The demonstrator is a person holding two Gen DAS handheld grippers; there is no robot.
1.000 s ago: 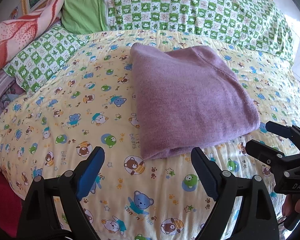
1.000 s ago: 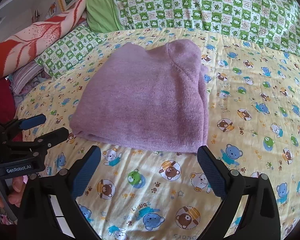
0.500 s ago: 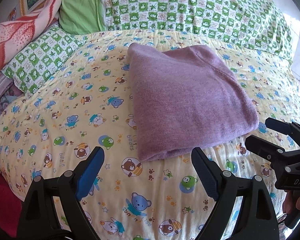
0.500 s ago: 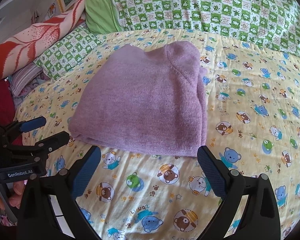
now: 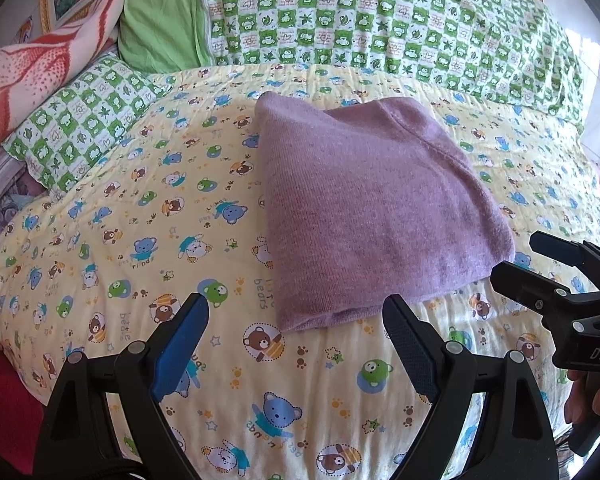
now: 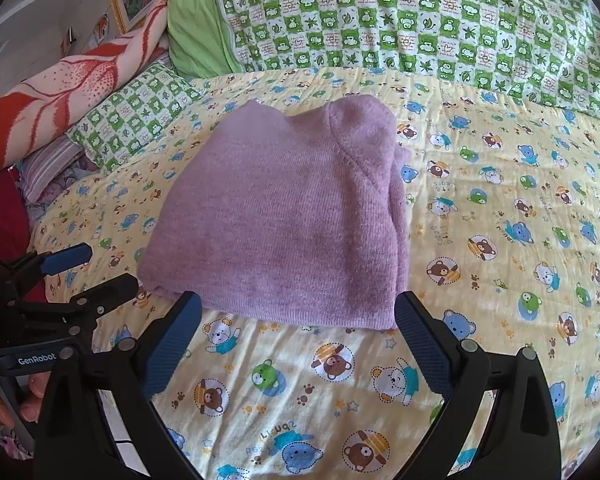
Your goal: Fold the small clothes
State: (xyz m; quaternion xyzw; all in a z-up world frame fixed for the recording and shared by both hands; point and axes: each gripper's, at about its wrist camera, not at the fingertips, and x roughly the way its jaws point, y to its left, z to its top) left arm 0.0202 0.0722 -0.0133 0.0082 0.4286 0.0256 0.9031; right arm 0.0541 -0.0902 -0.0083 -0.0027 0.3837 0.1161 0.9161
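I hold both the left gripper (image 5: pixel 296 320) and the right gripper (image 6: pixel 298 318) wide, empty, near the folded purple sweater (image 6: pixel 284 216). Green checked pillows (image 6: pixel 420 20) lie far behind it on the bear-print quilt (image 6: pixel 500 200).

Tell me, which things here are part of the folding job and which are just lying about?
Part of the job:
purple knit garment, folded
left tongs, open
right tongs, open

Just lying about:
bear-print sheet
green checked pillows
red-and-white blanket

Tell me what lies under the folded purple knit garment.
The folded purple knit garment rests on the yellow quilt printed with cartoon bears, which shows all around it. The quilt patch beneath and the garment's inner folded layers are covered, so hidden.
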